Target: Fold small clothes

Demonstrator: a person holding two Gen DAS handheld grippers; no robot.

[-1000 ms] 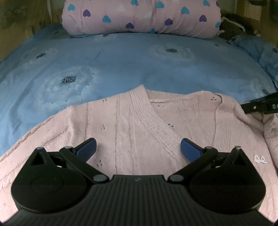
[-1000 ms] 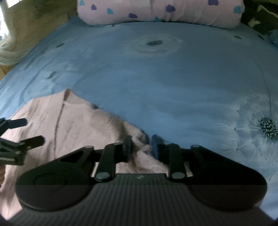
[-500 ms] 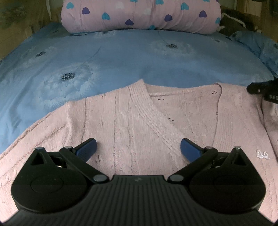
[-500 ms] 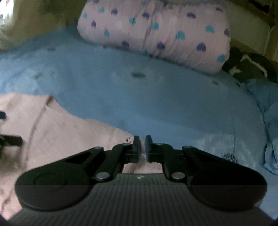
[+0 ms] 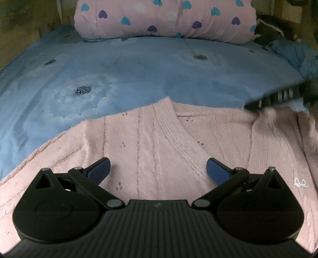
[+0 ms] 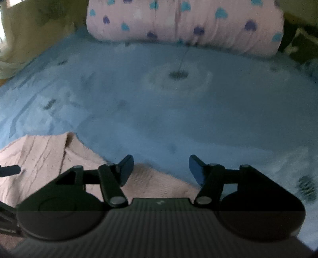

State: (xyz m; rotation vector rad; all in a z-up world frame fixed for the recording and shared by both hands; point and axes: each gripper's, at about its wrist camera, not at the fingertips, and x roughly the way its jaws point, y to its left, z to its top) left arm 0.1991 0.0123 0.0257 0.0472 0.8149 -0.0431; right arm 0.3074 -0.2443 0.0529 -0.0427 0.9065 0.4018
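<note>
A small pink knitted cardigan (image 5: 159, 142) lies flat on the blue bedspread (image 5: 139, 75), its V-neck pointing away from me. My left gripper (image 5: 158, 170) hovers over its middle, jaws wide open and empty. My right gripper (image 6: 161, 168) is open and empty over the cardigan's right shoulder edge (image 6: 155, 178); the pink knit also spreads to the left in the right wrist view (image 6: 39, 154). The right gripper's finger shows as a dark blurred bar (image 5: 278, 97) at the right of the left wrist view.
A rolled pink quilt with blue and purple hearts (image 5: 165, 17) lies across the head of the bed. Dark and blue bedding (image 5: 294, 51) is bunched at the far right. A wooden wall (image 5: 23, 29) borders the bed on the left.
My right gripper has opened and let go of the cardigan's shoulder edge, which now lies on the bed. My left gripper stays open over the cardigan's middle.
</note>
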